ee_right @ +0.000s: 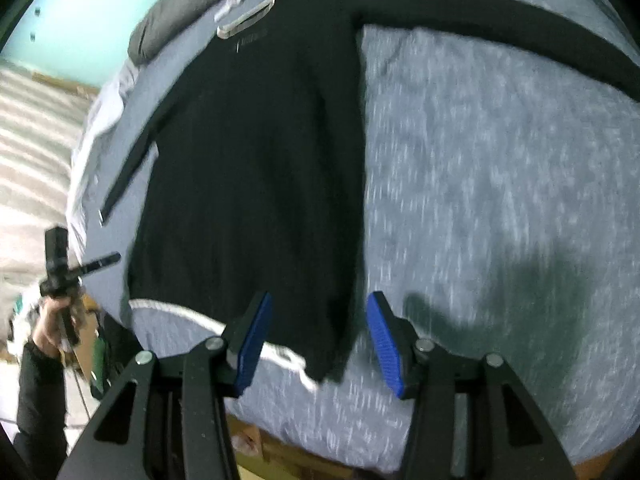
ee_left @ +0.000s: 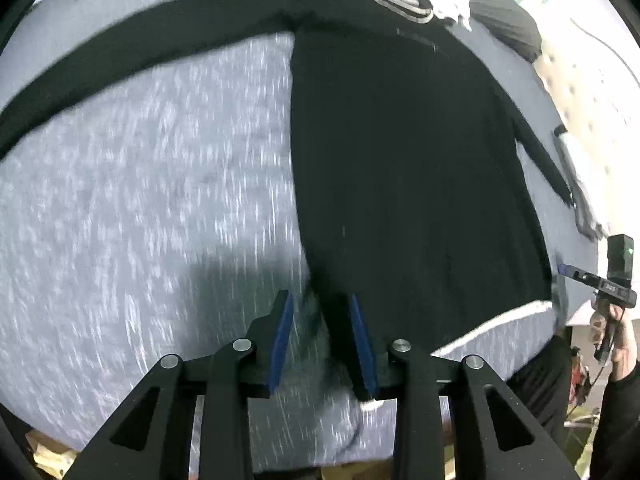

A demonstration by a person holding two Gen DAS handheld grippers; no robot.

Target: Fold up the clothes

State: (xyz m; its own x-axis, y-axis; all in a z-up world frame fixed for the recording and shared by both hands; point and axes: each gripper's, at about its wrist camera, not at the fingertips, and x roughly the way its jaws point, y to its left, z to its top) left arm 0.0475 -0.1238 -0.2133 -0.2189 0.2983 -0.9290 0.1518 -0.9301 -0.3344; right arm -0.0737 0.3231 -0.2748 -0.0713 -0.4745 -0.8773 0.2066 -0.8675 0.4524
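Bedding first: a grey speckled cover spreads over the bed and serves as the folding surface. A black long-sleeved top lies flat on it, collar toward the far end, hem at the near edge. In the left wrist view one long sleeve runs out straight to the left across the cover, which suggests the garment is spread for folding and the sleeves are not yet brought in.

The left gripper hangs over the near left corner of the hem with its blue pads a narrow way apart. Dark cloth sits close to the right pad, but blur hides whether it touches; no cloth appears pinched. At the right edge of this view a hand carries the other tool.

In the right wrist view the short-looking sleeve lies angled down along the body's left side. The right gripper stands over the lower hem with its fingers moderately wide, the hem corner lying below and between them, not clamped. Judgement: both tools sit clear of the cloth, likely between grasps, with the body lying smooth.

Other clothes are heaped at the far end, apparently awaiting their turn.
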